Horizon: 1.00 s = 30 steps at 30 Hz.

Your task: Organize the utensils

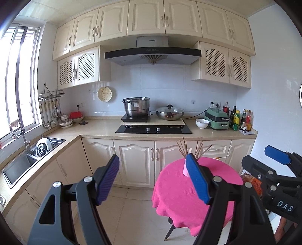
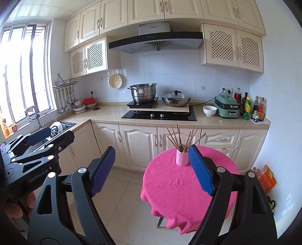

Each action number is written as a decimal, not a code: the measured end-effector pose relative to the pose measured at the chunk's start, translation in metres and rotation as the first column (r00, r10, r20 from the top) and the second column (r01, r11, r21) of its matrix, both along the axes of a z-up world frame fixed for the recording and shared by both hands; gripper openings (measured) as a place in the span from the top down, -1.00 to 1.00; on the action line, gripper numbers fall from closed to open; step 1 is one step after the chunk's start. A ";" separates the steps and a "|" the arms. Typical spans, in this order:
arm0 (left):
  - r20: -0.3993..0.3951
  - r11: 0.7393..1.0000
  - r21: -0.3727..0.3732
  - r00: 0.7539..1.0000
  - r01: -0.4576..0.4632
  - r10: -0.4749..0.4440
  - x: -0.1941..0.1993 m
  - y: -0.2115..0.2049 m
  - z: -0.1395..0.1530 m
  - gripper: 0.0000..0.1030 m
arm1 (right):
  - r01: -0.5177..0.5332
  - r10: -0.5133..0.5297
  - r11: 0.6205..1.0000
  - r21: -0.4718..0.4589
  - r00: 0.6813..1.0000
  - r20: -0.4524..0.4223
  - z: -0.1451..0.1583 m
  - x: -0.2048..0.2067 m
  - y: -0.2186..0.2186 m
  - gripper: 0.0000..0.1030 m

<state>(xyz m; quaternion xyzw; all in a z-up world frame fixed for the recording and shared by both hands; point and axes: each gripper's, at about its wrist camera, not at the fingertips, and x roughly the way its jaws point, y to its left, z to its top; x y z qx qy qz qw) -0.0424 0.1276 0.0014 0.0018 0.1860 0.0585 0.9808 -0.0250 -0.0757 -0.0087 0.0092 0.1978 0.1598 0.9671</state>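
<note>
Both grippers, left [image 1: 154, 181] and right [image 2: 152, 169], hang wide open and empty, low in frame. Chopsticks [image 2: 182, 137] stand in a pink cup [image 2: 181, 157] on the pink-clothed table [image 2: 175, 184], centre right. Sorting looks finished or unstarted; any next grab needs an approach first.

Open floor [image 2: 130, 190] lay before the cabinets [image 2: 137, 145]. The pink table [image 2: 181, 186] was bare except for the cup [image 2: 181, 158] of splayed chopsticks [image 2: 184, 136] at its far edge.

Bright daylight kitchen, sharp throughout
Window [image 1: 18, 79] at left glares white; fisheye bends the cabinets [image 2: 166, 9], corners vignetted black
</note>
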 end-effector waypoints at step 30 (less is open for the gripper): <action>0.014 1.000 0.013 1.000 0.020 -0.020 0.006 -0.020 -0.006 -0.41 | 0.019 -0.019 1.000 0.020 1.000 -0.022 -0.004 0.001 -0.012 -0.53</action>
